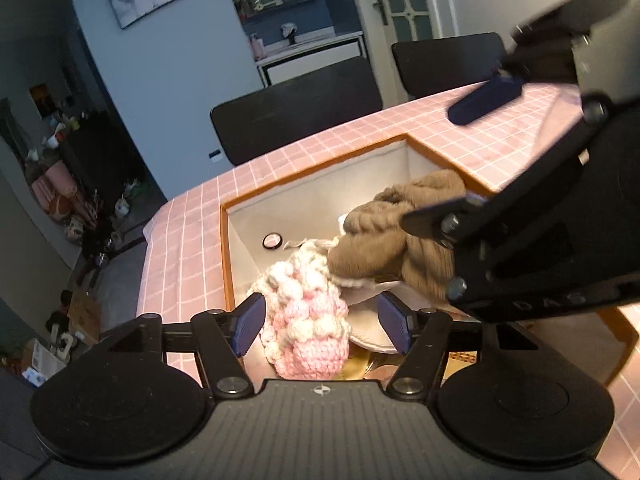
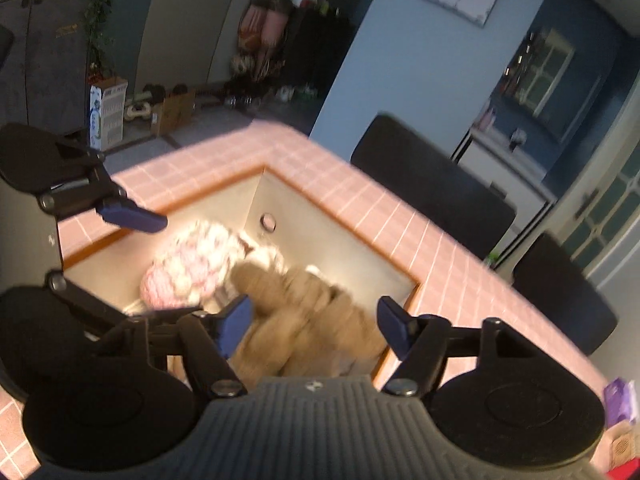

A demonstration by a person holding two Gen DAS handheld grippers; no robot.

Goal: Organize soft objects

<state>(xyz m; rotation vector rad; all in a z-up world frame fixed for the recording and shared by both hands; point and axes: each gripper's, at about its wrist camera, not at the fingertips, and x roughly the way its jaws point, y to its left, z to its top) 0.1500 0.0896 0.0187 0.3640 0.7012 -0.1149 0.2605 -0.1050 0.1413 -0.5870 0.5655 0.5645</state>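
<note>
A grey felt bin (image 1: 312,200) with an orange rim stands on the pink tiled table (image 1: 192,248). Inside it lie a pink-and-white crocheted piece (image 1: 304,316) and a brown knitted piece (image 1: 396,232), touching each other. My left gripper (image 1: 323,327) is open just above the crocheted piece, which sits between the blue pads without being pressed. In the right wrist view my right gripper (image 2: 315,328) is open over the blurred brown knit (image 2: 304,308). There the crocheted piece (image 2: 188,268) lies to the left, under the left gripper (image 2: 180,268). The right gripper (image 1: 428,168) also reaches in from the upper right.
Two black chairs (image 1: 296,120) (image 1: 448,60) stand behind the table. A pale flat item (image 1: 372,340) lies under the soft pieces in the bin. A purple object (image 2: 620,400) sits at the table's right side. Clutter lines the floor beyond the table's left end.
</note>
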